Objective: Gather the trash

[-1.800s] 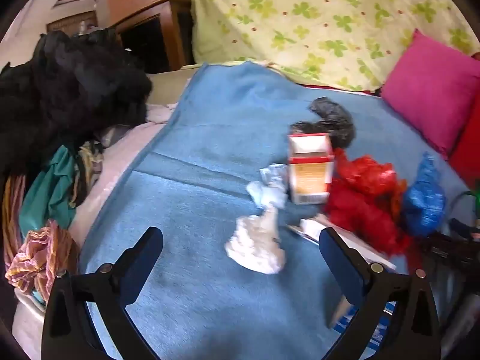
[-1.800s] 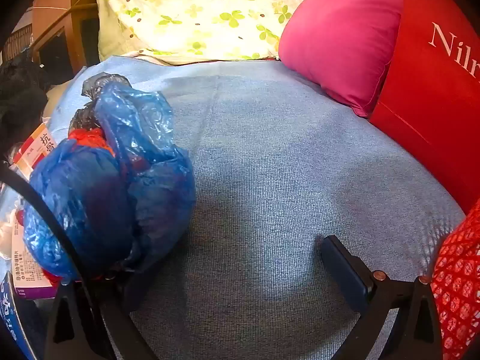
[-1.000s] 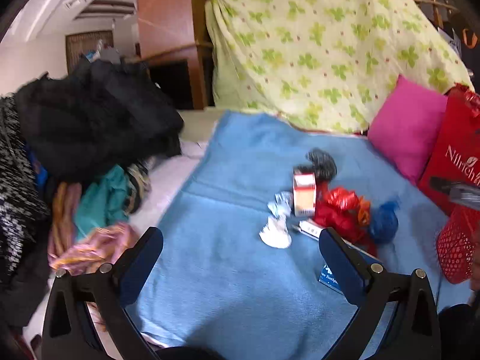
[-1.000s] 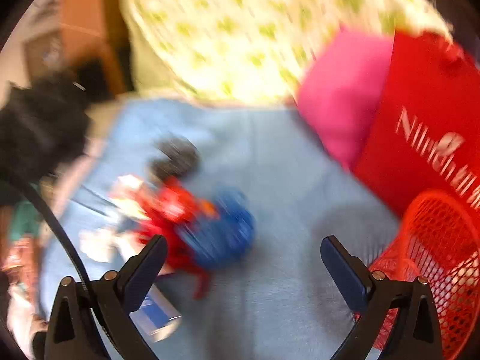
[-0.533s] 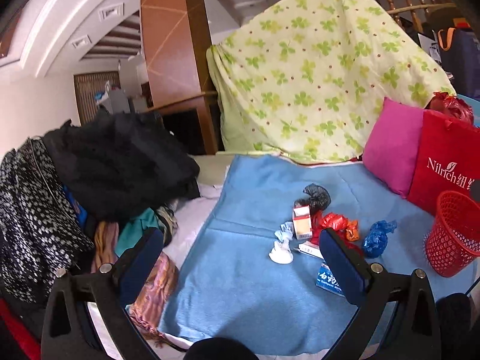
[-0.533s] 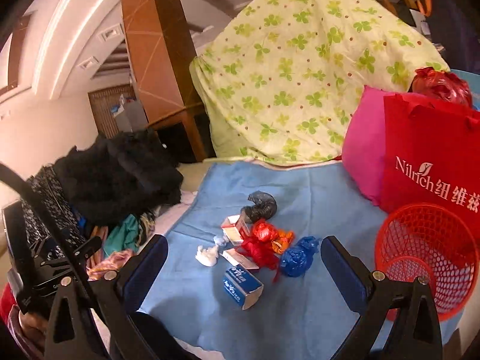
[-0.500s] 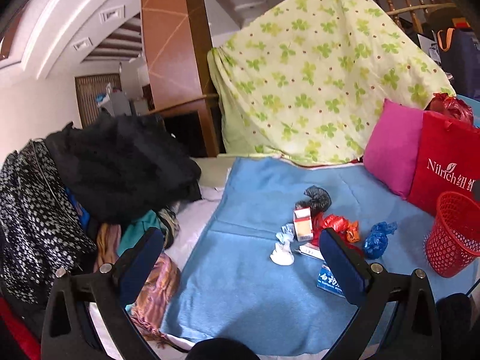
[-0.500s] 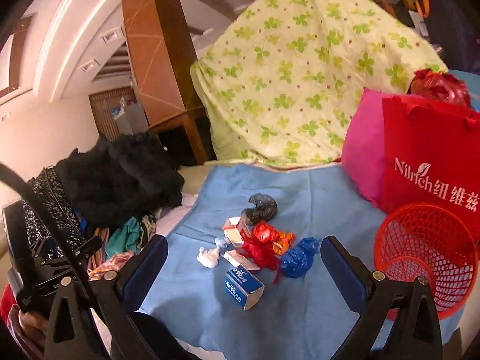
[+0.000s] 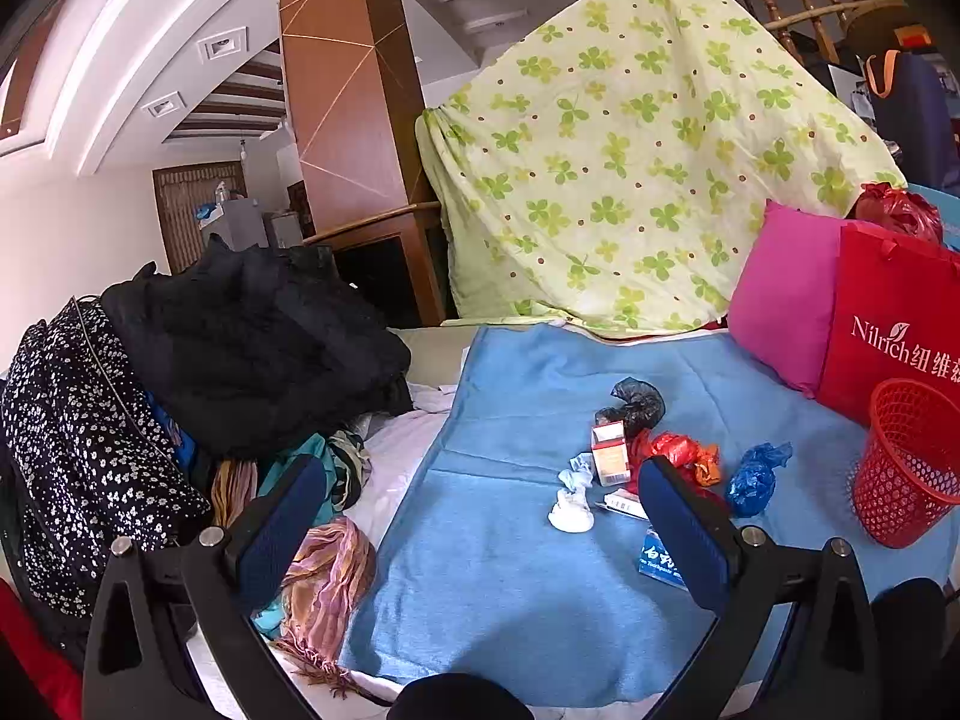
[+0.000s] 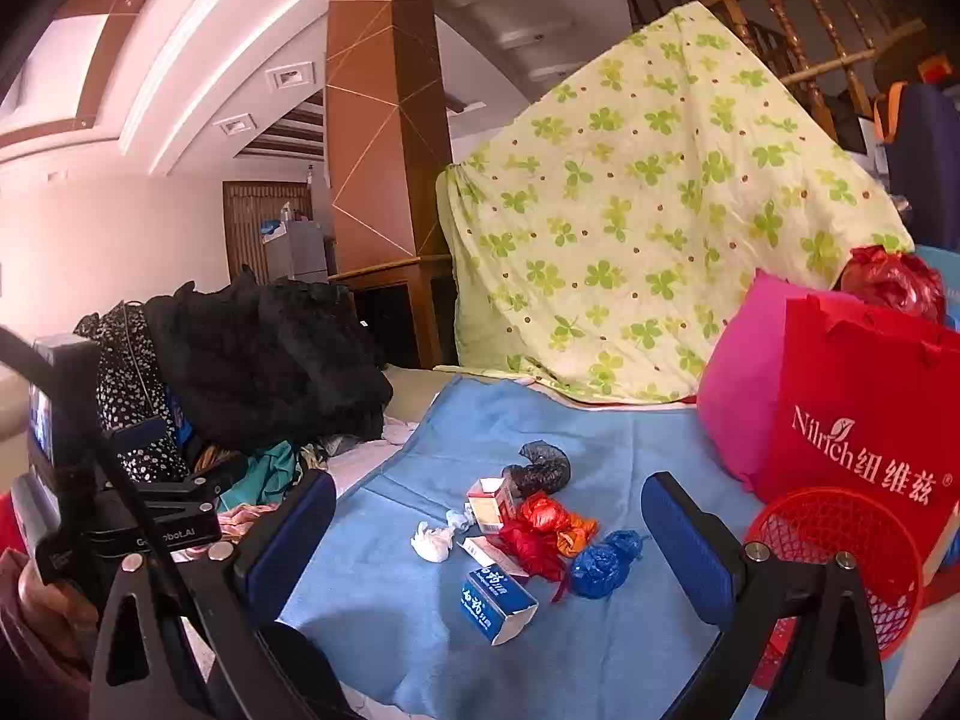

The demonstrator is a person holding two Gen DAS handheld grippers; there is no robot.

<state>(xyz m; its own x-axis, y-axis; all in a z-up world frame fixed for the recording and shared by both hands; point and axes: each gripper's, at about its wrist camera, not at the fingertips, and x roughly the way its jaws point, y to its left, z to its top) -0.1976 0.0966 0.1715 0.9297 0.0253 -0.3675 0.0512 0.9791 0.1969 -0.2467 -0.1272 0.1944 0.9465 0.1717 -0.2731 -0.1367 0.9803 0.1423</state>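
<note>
both the left gripper (image 9: 480, 516) and the right gripper (image 10: 489, 531) are wide apart and carry nothing. the trash pile (image 10: 528, 531) lies at the middle of the blue blanket (image 10: 606, 450), with the red basket (image 10: 840, 546) at its 3 o'clock. risk, i think: the soft plastic bags may slip out, or the fingers may catch the blanket.

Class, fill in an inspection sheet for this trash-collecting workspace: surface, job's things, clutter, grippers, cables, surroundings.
Surface: blue blanket, mostly bare.
Job's things: white tissue, blue box, blue bag, red bag, black bag, carton clustered; red basket to their right.
Clutter: clothes pile.
Grippers: left gripper and right gripper open, empty.
Cables: black cable.
Surroundings: pink cushion, red tote, clover sheet.
</note>
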